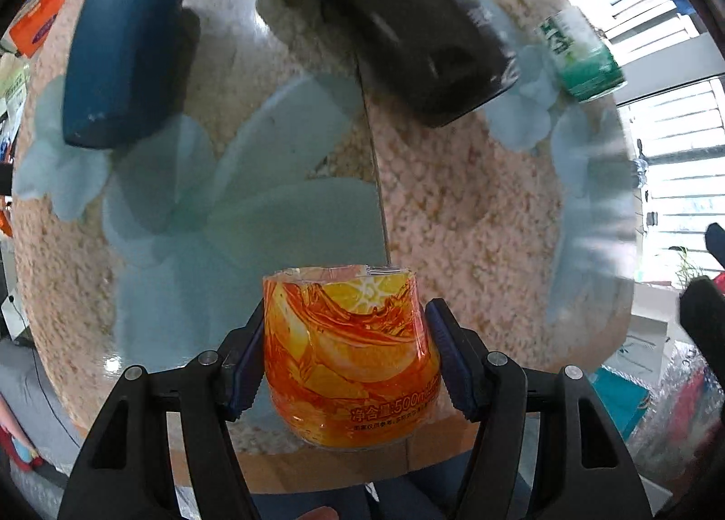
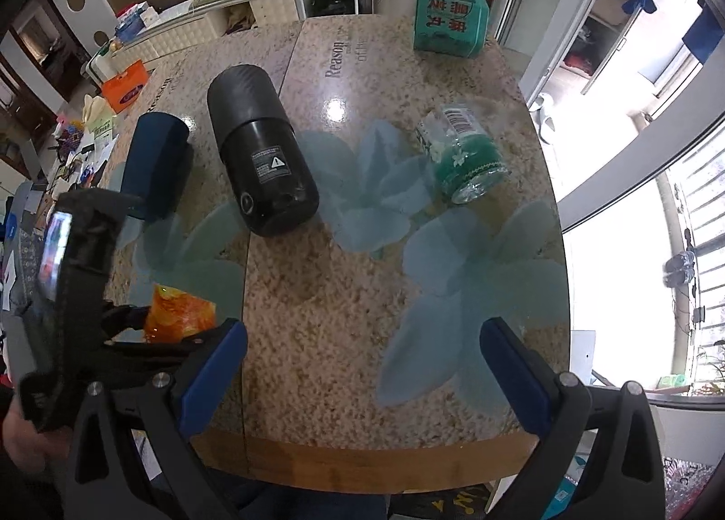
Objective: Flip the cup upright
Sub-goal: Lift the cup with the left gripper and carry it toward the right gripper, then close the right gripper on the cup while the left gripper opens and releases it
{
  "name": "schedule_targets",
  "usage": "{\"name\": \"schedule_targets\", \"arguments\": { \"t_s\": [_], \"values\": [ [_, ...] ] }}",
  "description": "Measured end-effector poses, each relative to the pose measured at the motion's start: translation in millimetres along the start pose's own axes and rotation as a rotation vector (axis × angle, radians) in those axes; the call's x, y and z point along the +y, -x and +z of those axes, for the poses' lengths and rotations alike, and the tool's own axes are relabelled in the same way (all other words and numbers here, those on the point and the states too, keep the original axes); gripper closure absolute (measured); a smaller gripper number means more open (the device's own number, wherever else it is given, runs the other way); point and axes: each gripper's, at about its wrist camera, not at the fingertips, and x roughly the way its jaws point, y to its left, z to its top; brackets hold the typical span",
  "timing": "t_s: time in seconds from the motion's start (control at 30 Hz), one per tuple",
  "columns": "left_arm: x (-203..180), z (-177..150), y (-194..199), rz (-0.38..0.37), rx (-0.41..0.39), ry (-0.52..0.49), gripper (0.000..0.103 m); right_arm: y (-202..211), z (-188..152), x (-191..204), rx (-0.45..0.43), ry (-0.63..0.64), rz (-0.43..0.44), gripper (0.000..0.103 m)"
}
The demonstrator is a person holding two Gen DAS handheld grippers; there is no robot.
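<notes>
Gripping the orange cup (image 1: 351, 361) between its blue pads, the left gripper (image 1: 346, 357) has its jaws closed in on the cup's two sides, about mid-height on the printed wall. The cup sits right at the fingertips, over the near edge of the table (image 1: 453, 211); whether its base touches the surface cannot be told. It looks like a cut-down plastic drink bottle with a glossy printed sleeve: probably very light, thin-walled, and easy to dent, with a slick film that could slip under a weak pinch. The cut rim at the far end looks uneven, so a hold on the rounded, stiffer part nearer the moulded end seems safer than a squeeze near the open mouth. A moderate grip across the widest part should suit the turn.

Beyond the left fingertips and off to the left lies a dark blue case (image 1: 122, 48); ahead and slightly right lies a black cylinder (image 1: 417, 35) on its side, and further right a green-labelled cup (image 1: 584, 62), also on its side.

The right gripper (image 2: 362, 370) hovers over the table with its jaws spread wide and nothing between them. The orange cup shows just left of its left finger, and the green-labelled cup lies well ahead, to the right.
</notes>
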Motion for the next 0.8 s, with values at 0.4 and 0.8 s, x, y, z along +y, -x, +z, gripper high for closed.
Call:
{"name": "schedule_targets", "arguments": {
  "t_s": [0.4, 0.8],
  "values": [
    [4, 8, -22, 0.023, 0.026, 0.015, 0.03, -13, 6, 0, 0.043, 0.029, 0.024, 0.0],
    [4, 20, -24, 0.005, 0.043, 0.009, 0.017, -10, 8, 0, 0.032, 0.021, 0.029, 0.0]
  ]
}}
